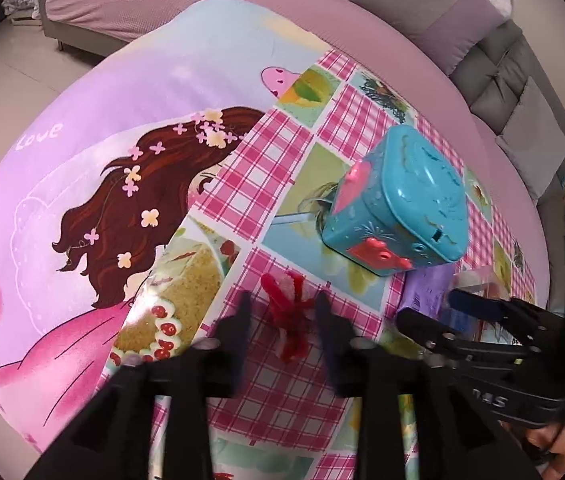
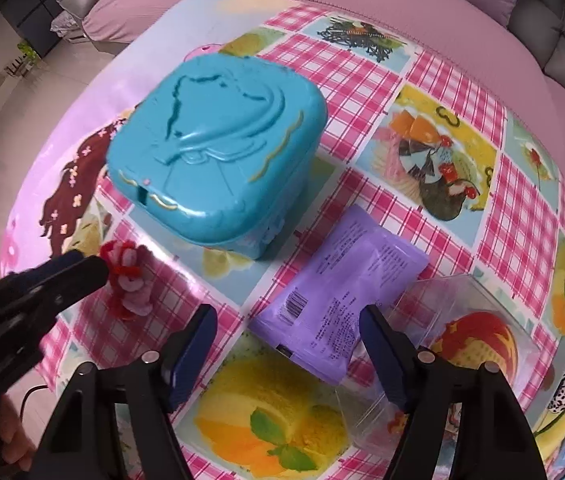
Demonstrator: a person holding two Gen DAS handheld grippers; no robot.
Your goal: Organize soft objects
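Red-and-white yarn toy [image 1: 291, 316] lies between the open left tool's [image 1: 282, 312] tips; right tool [image 2: 288, 344] — also open — straddles the purple packet [image 2: 338, 300].

A: What carries it all?
B: A sofa seat [image 2: 462, 12] under a printed cloth [image 2: 522, 220].
A: On the cloth?
B: A teal box [image 2: 218, 152] mid-cloth. At its 4 o'clock, near, a purple packet [image 2: 342, 300]; a clear box [image 2: 482, 320] touches that. At the teal box's 8 o'clock, a red-and-white yarn toy [image 2: 130, 280].
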